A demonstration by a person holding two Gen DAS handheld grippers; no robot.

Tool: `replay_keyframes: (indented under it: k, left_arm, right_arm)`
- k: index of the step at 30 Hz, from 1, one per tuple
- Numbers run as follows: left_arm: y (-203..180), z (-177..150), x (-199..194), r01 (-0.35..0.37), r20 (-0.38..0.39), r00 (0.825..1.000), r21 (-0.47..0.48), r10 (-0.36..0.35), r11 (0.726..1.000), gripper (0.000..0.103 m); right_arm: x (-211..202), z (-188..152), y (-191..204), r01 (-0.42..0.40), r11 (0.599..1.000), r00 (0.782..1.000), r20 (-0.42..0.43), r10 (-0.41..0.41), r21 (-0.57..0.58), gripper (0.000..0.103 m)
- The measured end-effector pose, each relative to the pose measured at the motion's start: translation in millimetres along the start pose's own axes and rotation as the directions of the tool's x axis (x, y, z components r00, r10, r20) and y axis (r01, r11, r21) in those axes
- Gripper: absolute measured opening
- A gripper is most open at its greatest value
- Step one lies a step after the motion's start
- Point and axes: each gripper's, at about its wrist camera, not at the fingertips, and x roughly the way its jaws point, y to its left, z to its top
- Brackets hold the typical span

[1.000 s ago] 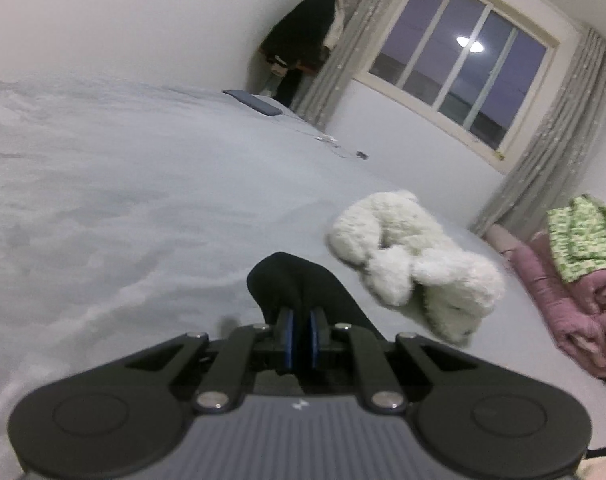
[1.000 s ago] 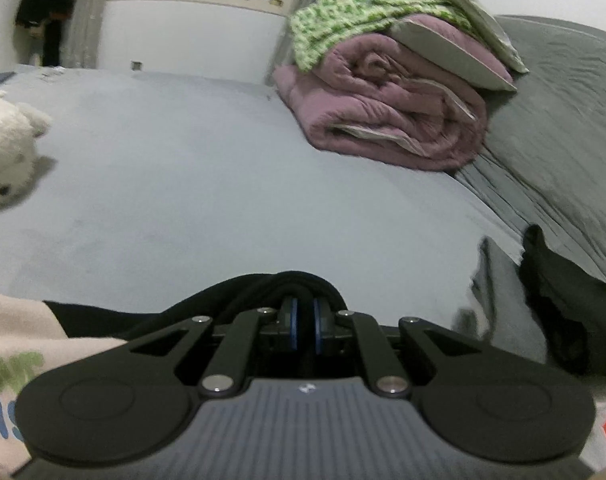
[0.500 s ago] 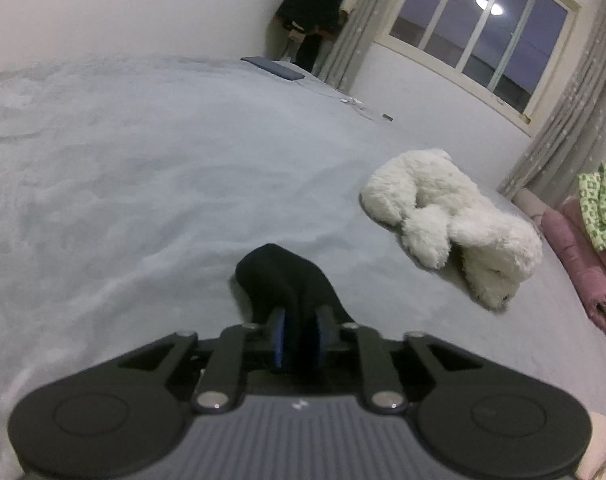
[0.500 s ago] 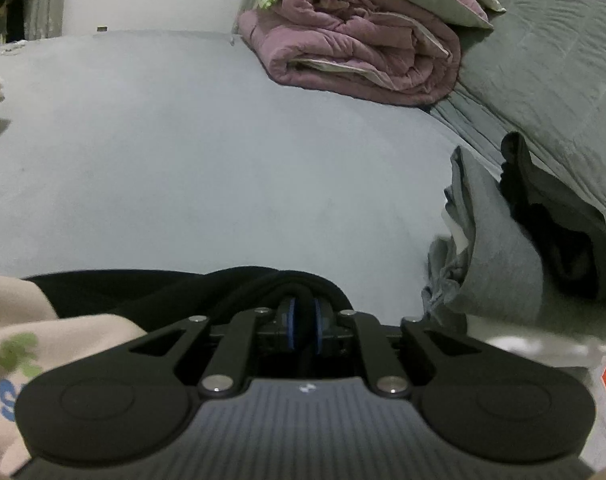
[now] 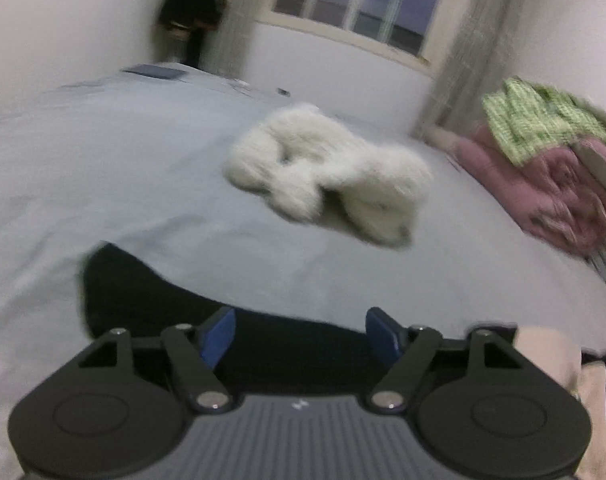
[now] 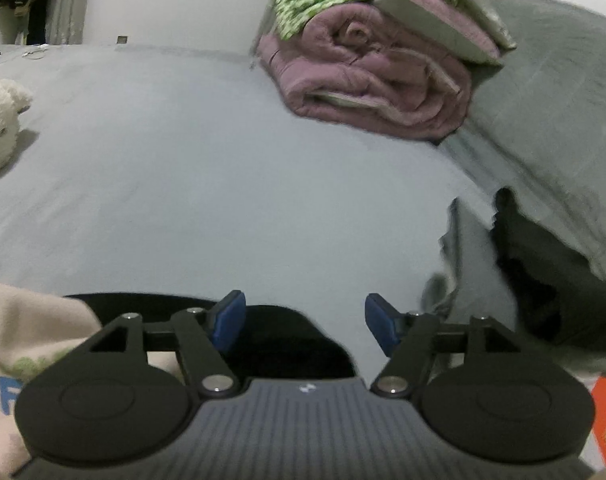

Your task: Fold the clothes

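Now both the left gripper [image 5: 299, 330] and right gripper [image 6: 303, 320] hover with jaws spread wide, holding nothing. Unpinned, the soft black garment [image 5: 151, 292] on the grey bed [image 6: 207, 184] may spring out of its fold

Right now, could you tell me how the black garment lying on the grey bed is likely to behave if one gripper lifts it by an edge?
The black garment looks soft and lies flat on the grey bed, so it would probably droop rather than hold its shape. It seems thin, likely light. Both the left gripper and right gripper are open above it, so a single-edge lift may undo the fold.
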Motion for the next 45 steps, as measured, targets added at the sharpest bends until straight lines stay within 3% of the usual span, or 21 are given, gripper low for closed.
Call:
replay_keyframes:
  k: [5,8,13,16,18,20,22,23,25,32,39,45]
  left_arm:
    - [-32,-9,25,0.038,-0.070,0.997,0.109,-0.031,0.993,0.073]
    - [-47,-15,38,0.029,-0.103,0.995,0.184,-0.010,0.983,0.073]
    - [-62,-27,46,-0.011,-0.096,0.995,0.284,0.040,0.959,0.068]
    - [-66,-30,46,-0.001,-0.090,0.996,0.303,0.030,0.953,0.048]
    - [-67,-31,45,0.007,-0.089,0.996,0.293,0.019,0.956,0.025]
    - [-66,-31,46,0.004,-0.082,0.996,0.272,0.019,0.962,0.006]
    - [-63,-32,46,0.008,-0.069,0.998,0.240,0.009,0.971,0.004]
    - [-61,-32,45,0.012,-0.062,0.998,0.221,0.002,0.975,0.003]
    - [-56,-32,41,0.023,-0.052,0.999,0.182,-0.014,0.983,0.003]
    - [-42,-18,21,0.009,0.018,1.000,0.102,-0.011,0.995,0.002]
    - [-28,1,6,-0.093,0.108,0.991,0.093,0.083,0.991,0.002]
    - [-8,18,0,-0.156,0.149,0.978,0.044,0.148,0.987,0.002]
  right_arm:
    - [3,4,2,-0.126,0.991,0.992,0.014,0.127,-0.033,0.070]
    - [14,6,18,-0.210,0.973,0.978,-0.010,0.210,-0.092,0.070]
    - [39,3,47,-0.266,0.940,0.964,-0.080,0.254,-0.214,0.070]
    - [52,1,56,-0.270,0.931,0.962,-0.096,0.254,-0.244,0.066]
    - [57,-1,56,-0.288,0.928,0.957,-0.104,0.271,-0.235,0.060]
    - [58,1,55,-0.324,0.923,0.945,-0.123,0.304,-0.208,0.038]
    - [57,3,57,-0.351,0.916,0.934,-0.140,0.328,-0.193,0.018]
    - [52,2,62,-0.350,0.914,0.935,-0.143,0.326,-0.206,0.005]
    - [45,1,71,-0.317,0.917,0.947,-0.127,0.294,-0.242,0.002]
    - [28,9,69,-0.241,0.946,0.970,-0.027,0.241,-0.218,0.002]
    - [18,22,67,-0.147,0.966,0.982,0.083,0.168,-0.210,0.001]
    - [20,32,62,-0.092,0.983,0.986,0.124,0.112,-0.158,0.001]
